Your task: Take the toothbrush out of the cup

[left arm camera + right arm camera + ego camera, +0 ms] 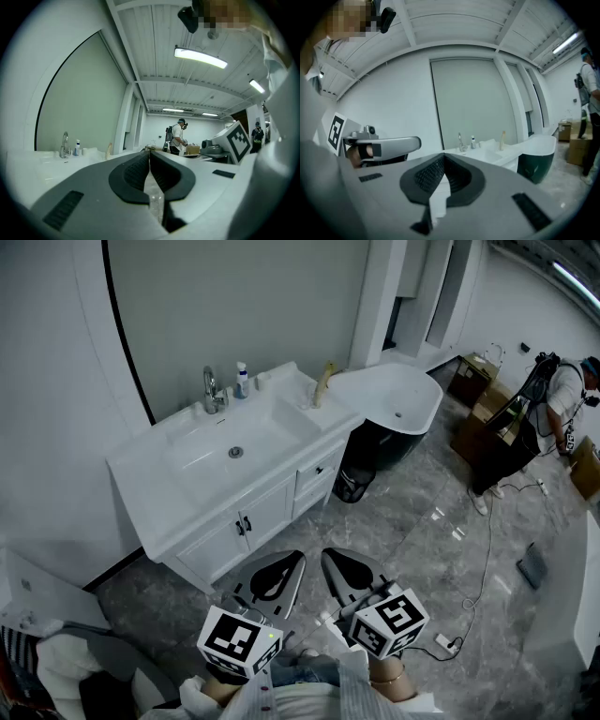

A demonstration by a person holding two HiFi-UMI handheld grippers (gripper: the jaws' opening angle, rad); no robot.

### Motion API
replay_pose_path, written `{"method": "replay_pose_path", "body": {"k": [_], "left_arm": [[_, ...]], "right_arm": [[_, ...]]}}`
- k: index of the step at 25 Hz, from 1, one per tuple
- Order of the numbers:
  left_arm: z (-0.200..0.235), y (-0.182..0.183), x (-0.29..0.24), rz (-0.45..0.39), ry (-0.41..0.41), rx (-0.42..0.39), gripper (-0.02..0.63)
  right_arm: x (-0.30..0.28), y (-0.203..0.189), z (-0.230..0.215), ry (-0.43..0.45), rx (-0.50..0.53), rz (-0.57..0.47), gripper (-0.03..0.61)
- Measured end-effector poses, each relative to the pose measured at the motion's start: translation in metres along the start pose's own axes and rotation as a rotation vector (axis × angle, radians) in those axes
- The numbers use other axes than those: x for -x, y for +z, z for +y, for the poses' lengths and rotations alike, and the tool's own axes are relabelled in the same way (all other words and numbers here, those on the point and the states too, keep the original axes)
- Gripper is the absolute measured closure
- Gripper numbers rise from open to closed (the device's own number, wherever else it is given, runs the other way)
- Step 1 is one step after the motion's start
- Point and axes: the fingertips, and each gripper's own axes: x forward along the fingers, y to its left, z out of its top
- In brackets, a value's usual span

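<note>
A tan toothbrush (323, 383) stands upright at the right end of the white vanity counter (187, 512), far ahead of both grippers; its cup is too small to make out. It also shows as a thin tan stick in the left gripper view (109, 151) and the right gripper view (503, 139). My left gripper (296, 559) and right gripper (329, 557) hover side by side over the floor in front of the vanity. Both have their jaws together with nothing between them (149, 152) (443, 156).
On the counter are a sink basin (234, 448), a chrome faucet (213, 390) and a small bottle (242, 381). A bathtub (398, 409) and a dark bin (352, 486) stand right of the vanity. Cardboard boxes (473, 379), a person (565, 399) and floor cables (483, 549) lie beyond.
</note>
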Motion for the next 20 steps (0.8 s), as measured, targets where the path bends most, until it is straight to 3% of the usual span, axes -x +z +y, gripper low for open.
{"method": "replay_pose_path", "body": {"k": [20], "left_arm": [[0.018,-0.024,0.027,0.052,-0.109,0.006,0.592]], "right_arm": [[-0.004,-0.029,0.018,-0.134,-0.071,-0.013,0.568]]}}
